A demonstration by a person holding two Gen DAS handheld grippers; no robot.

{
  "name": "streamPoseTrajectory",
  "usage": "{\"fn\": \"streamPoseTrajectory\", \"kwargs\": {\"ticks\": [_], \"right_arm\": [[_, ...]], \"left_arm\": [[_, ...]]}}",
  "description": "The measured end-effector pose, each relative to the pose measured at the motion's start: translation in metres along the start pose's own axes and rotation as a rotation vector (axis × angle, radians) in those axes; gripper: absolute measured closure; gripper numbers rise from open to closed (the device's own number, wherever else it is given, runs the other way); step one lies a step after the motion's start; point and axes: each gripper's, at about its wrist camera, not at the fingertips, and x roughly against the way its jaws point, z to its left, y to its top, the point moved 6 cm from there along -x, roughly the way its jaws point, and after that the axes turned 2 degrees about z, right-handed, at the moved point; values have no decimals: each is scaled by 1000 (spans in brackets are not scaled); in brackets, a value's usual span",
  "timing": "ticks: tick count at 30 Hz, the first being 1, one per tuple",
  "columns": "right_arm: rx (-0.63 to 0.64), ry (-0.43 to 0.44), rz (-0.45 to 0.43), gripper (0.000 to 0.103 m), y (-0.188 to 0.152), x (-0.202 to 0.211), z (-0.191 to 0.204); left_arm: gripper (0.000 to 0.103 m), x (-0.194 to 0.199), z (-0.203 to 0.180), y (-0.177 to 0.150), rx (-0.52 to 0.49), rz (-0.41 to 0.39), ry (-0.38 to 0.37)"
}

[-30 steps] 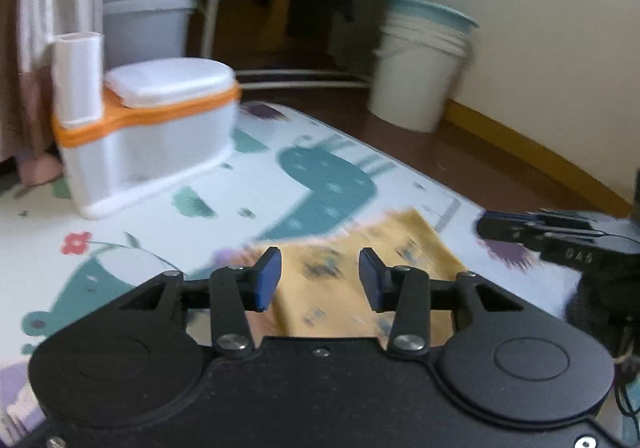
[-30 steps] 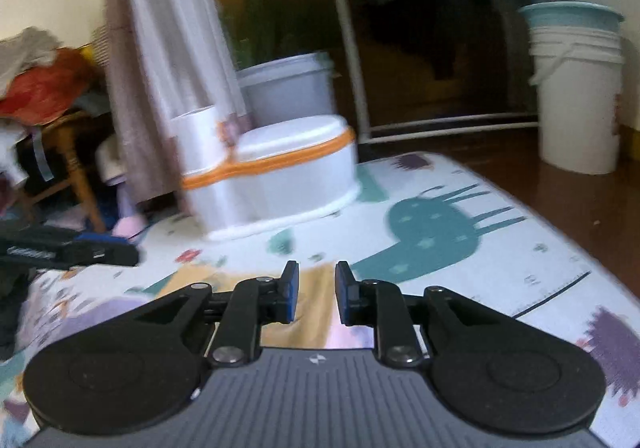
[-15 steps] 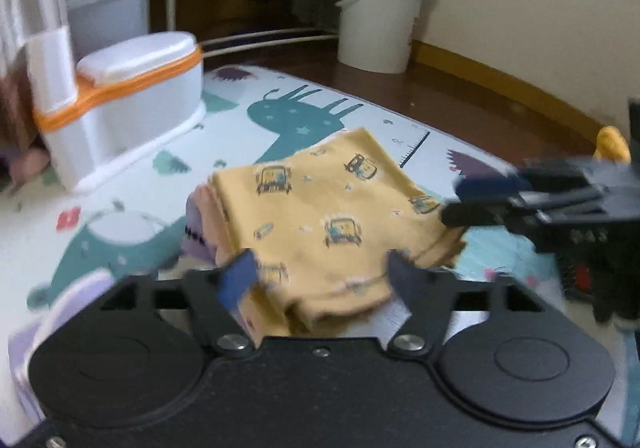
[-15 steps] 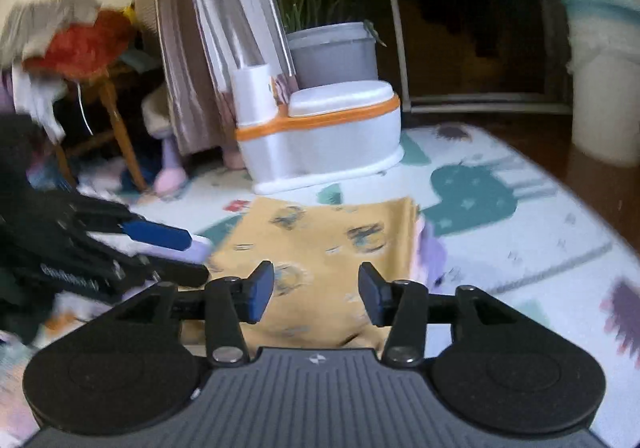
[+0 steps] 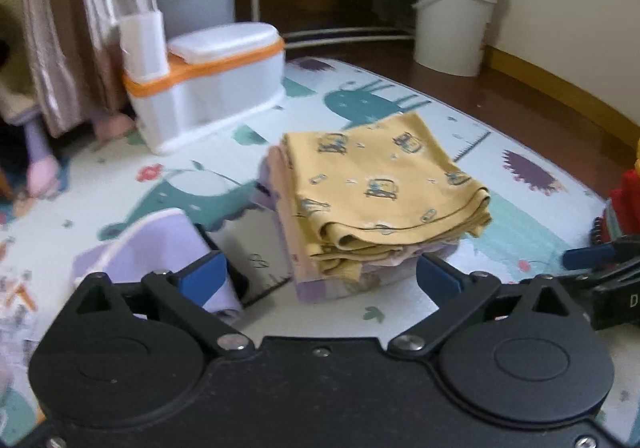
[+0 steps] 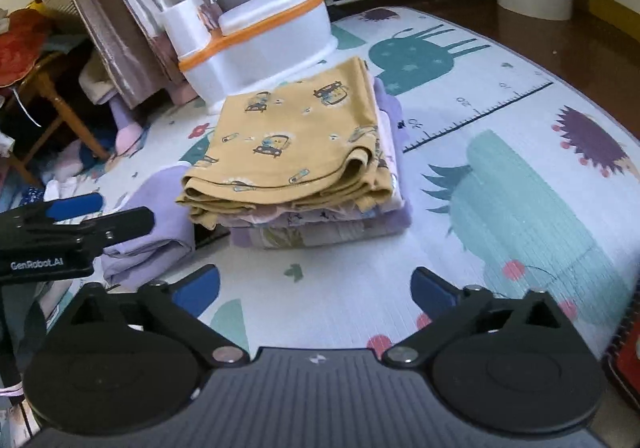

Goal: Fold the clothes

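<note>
between the spread fingers of the left claw (image 5: 320,278) and right claw (image 6: 316,288), both released, nothing is held. at 12 o'clock the folded yellow garment (image 6: 296,144) tops the stack (image 6: 320,226). the lilac cloth (image 6: 156,216) at 9 o'clock should be pinched next by its edge.

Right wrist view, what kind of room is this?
Probably a lived-in room at home: a children's play mat on the floor, a toddler potty and a stack of folded clothes on it.
</note>
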Motion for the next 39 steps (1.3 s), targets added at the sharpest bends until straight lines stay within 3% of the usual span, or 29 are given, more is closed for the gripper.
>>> {"fn": "streamPoseTrajectory", "kwargs": {"ticks": [5, 14, 39], "right_arm": [[6, -35, -1, 1, -3, 11, 6], [42, -67, -10, 1, 2, 8, 15], [63, -79, -29, 0, 9, 2, 19]], "left_arm": [[0, 12, -1, -6, -54, 22, 68], [0, 3, 5, -8, -21, 48, 19], [0, 12, 6, -7, -1, -24, 76]]}}
